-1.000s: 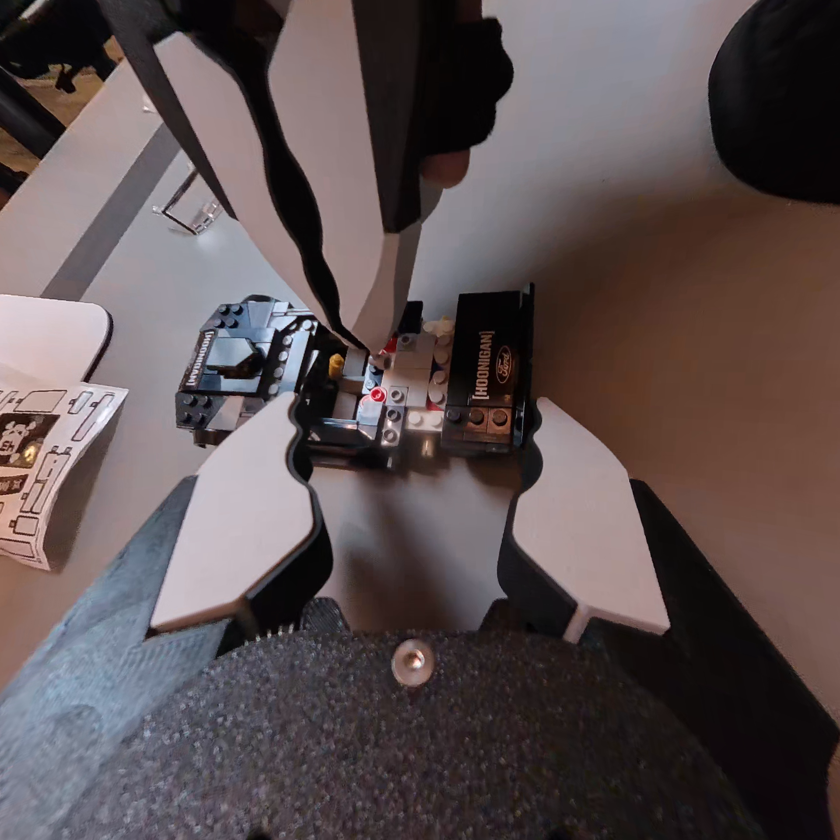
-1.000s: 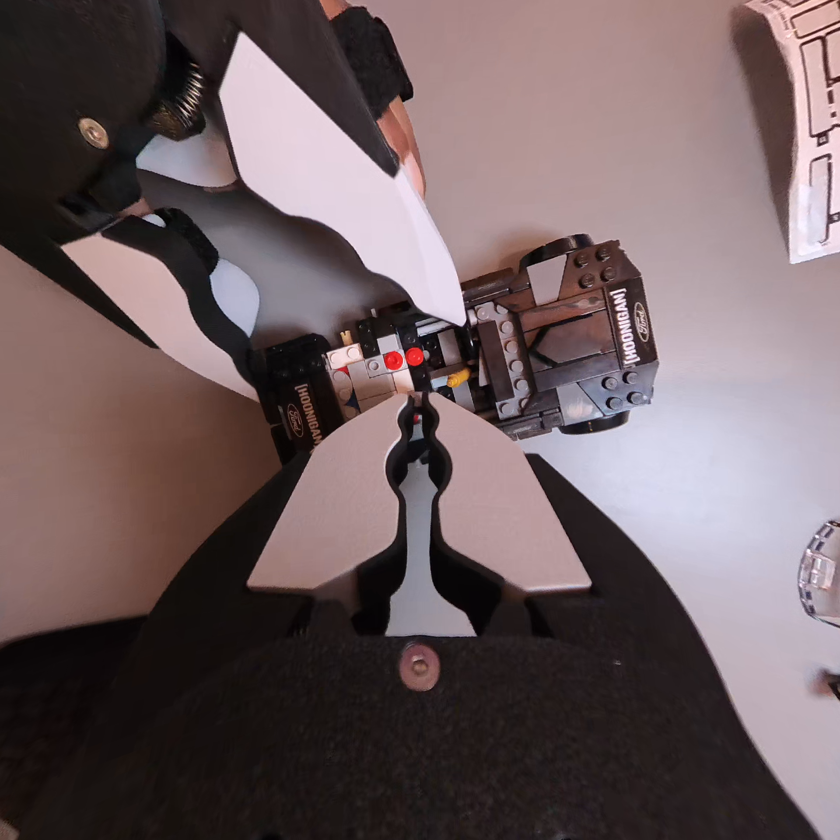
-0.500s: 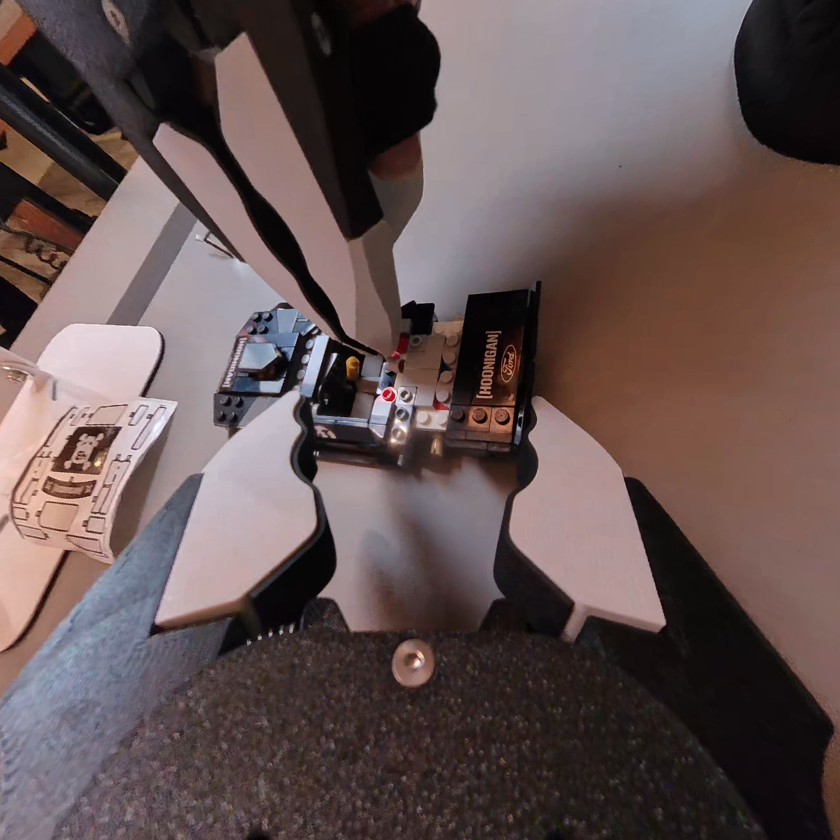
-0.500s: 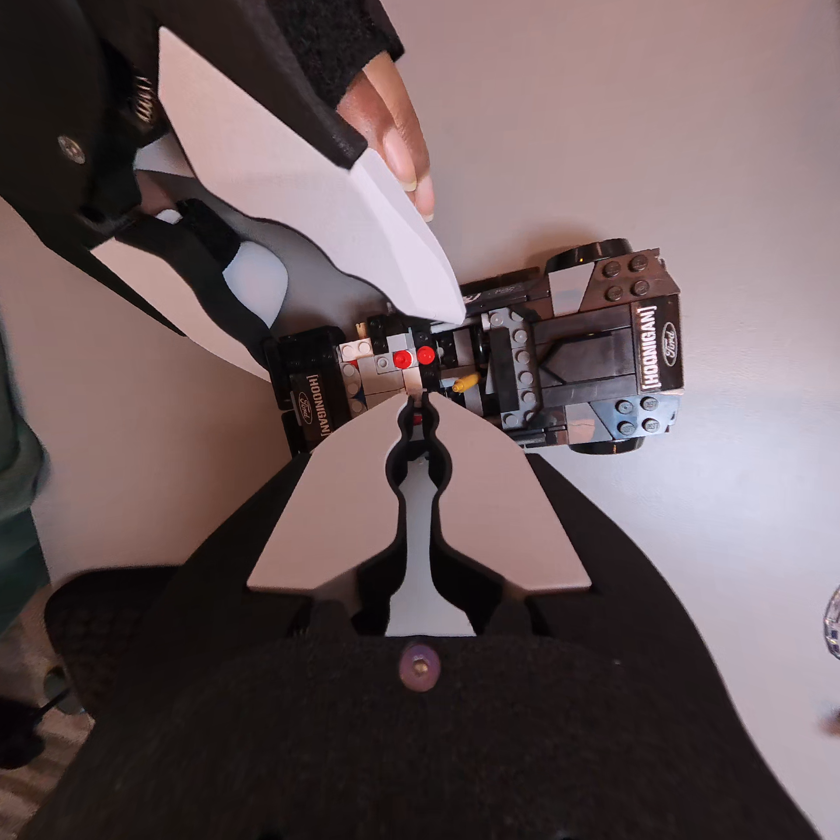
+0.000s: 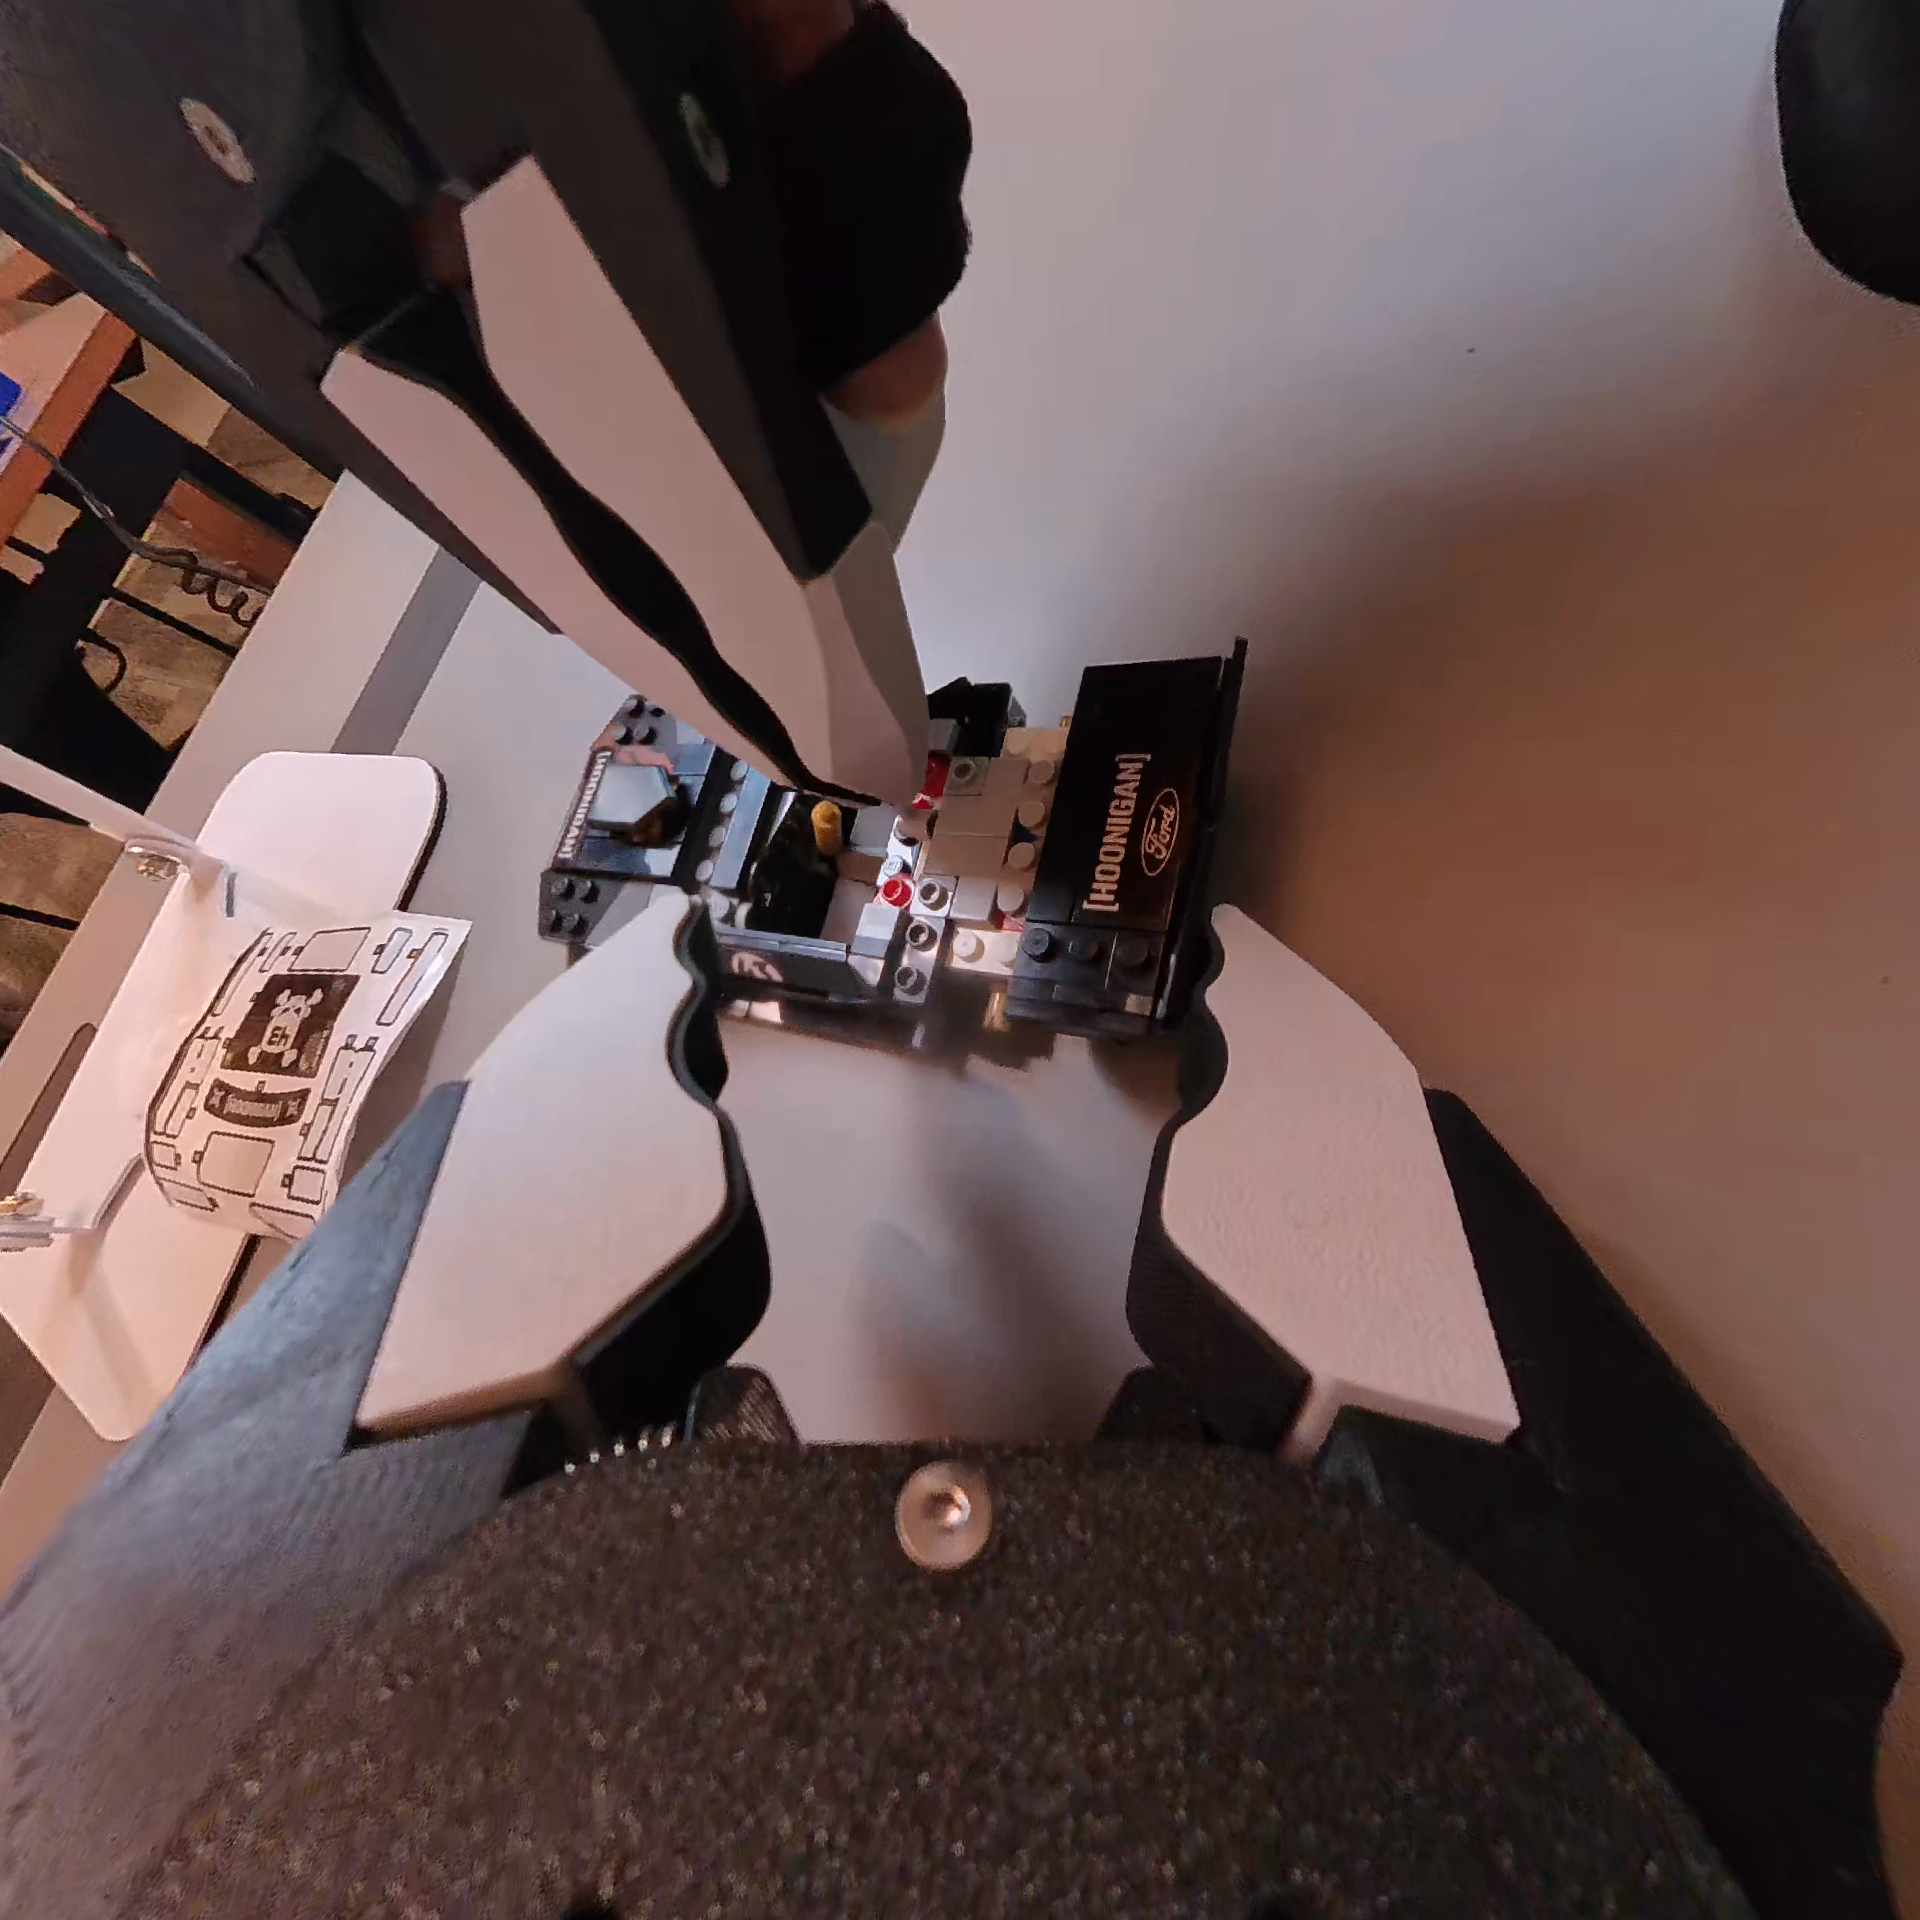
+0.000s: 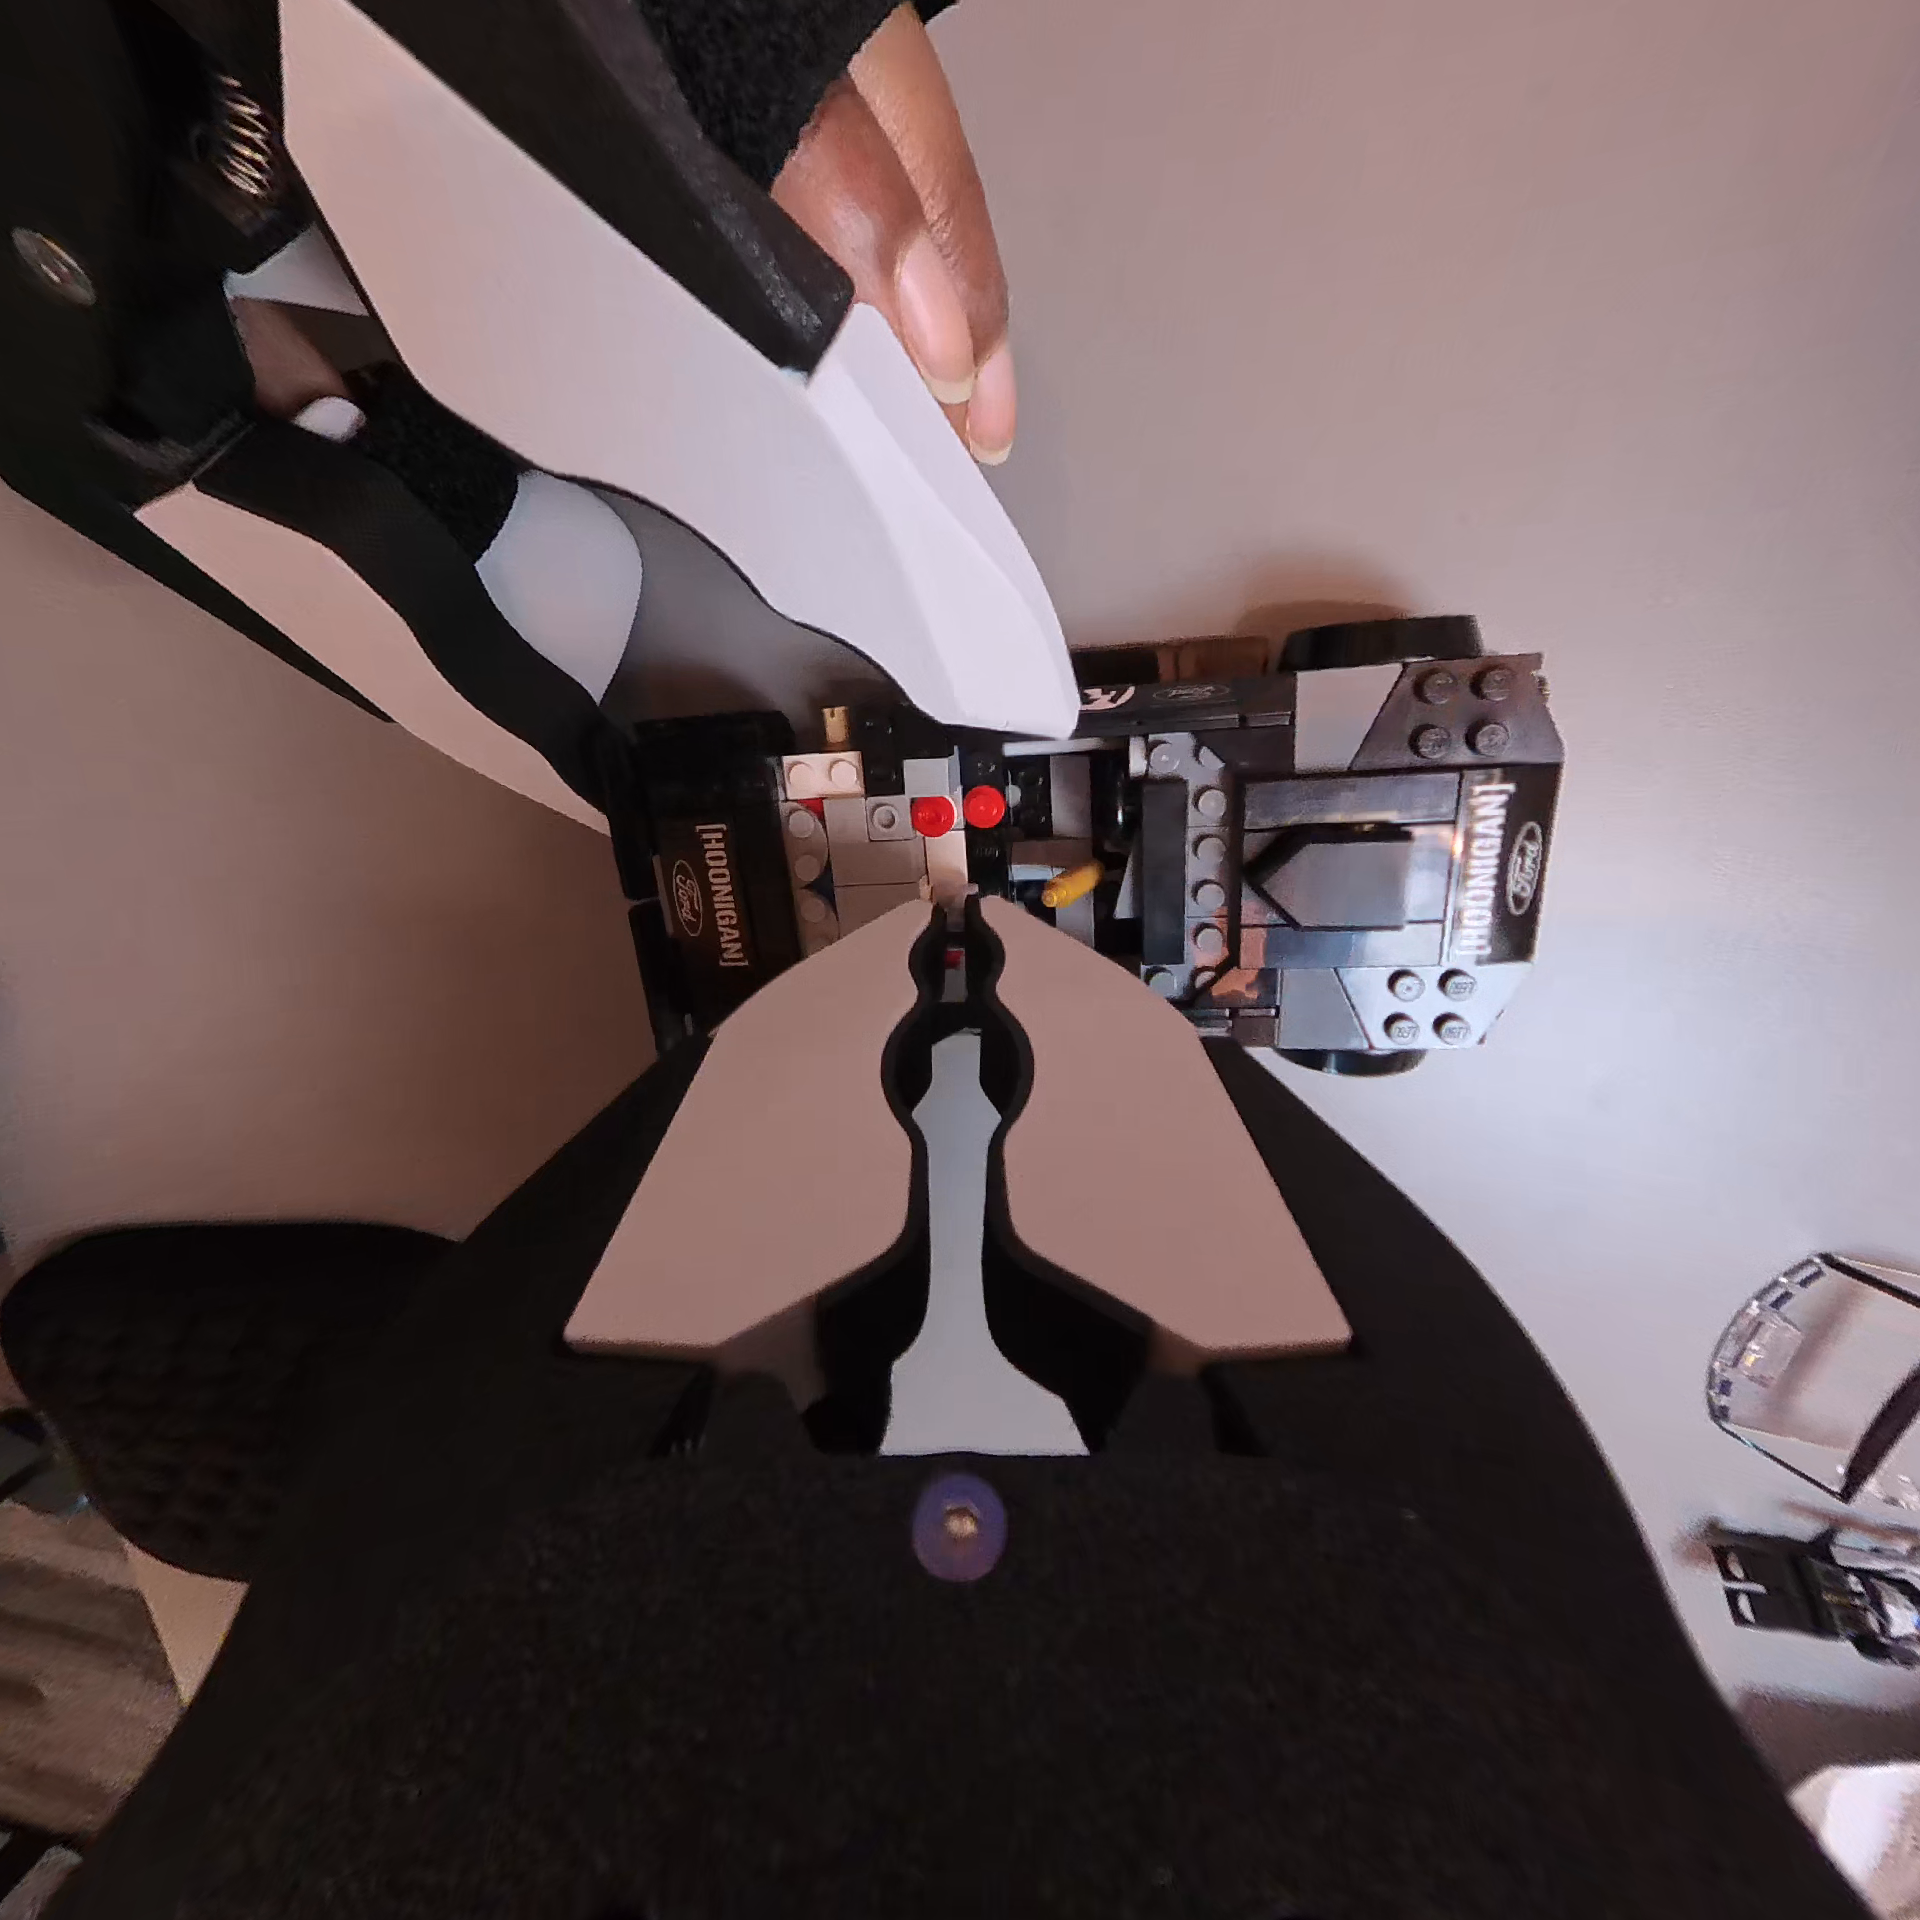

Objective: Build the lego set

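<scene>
One half-built black lego car [image 6: 1143,842] is lying on the pale table [image 6: 1455,312], its studded grey middle showing two red studs [image 6: 958,810] and a small yellow peg [image 6: 1072,885]. The right gripper [image 6: 954,909] is standing with its jaws drawn almost together, only a thin slit between the tips, and those tips are pressing down on the grey bricks in the middle of the car; a sliver of red and grey is showing in the slit, but whether a loose brick is pinched there is too small to tell. The left gripper [image 5: 951,997] is standing wide open, one white finger [image 5: 582,1122] reaching the car's near side by the cabin, the other beside the black tail panel, so the car's rear half is sitting between them; real contact is hard to judge. Part of the car's near flank is hidden behind these fingers. In the left wrist view a printed sticker sheet [image 5: 281,1060] is lying well to the side, on a white board [image 5: 312,821]. In the right wrist view a clear plastic piece [image 6: 1818,1382] is sitting off near the edge, cut off by the frame.
</scene>
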Tool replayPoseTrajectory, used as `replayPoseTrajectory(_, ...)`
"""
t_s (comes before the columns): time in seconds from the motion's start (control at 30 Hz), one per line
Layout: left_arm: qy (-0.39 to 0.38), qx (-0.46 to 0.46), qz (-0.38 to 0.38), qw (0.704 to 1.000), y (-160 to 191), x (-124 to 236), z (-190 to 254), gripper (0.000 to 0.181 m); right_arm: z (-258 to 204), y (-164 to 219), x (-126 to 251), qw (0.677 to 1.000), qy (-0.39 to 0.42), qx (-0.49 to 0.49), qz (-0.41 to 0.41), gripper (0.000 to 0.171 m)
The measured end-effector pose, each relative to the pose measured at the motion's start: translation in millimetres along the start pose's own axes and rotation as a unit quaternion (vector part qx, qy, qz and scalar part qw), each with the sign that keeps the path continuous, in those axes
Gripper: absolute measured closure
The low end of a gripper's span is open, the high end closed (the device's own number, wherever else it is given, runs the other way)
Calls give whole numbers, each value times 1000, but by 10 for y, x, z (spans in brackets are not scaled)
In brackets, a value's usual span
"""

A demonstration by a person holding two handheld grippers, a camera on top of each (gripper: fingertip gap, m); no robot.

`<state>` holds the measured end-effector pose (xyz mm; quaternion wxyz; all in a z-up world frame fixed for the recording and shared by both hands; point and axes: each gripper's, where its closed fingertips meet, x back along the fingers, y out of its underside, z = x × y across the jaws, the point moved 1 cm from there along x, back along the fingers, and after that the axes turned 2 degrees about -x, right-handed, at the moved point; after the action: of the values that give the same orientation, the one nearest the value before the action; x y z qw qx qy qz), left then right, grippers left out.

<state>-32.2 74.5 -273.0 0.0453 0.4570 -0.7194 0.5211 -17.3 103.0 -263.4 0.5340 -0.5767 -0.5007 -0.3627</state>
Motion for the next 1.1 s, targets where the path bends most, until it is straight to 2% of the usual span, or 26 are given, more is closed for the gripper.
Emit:
replayPoseTrajectory(0.2, -4, -3, -2, 1000, 7, 2, -11, 96, -3, 15, 3, 1000, 2, -20, -23, 168)
replayPoseTrajectory(0.57, -7, -7, 1, 1000, 10, 2, -34, 95, -22, 18, -5, 998, -21, -52, -9, 167)
replayPoseTrajectory(1.1, -2, -14, 5, 1000, -1, 7, -35, 91, -79, 37, -6, 994, -100, -54, 6, 166)
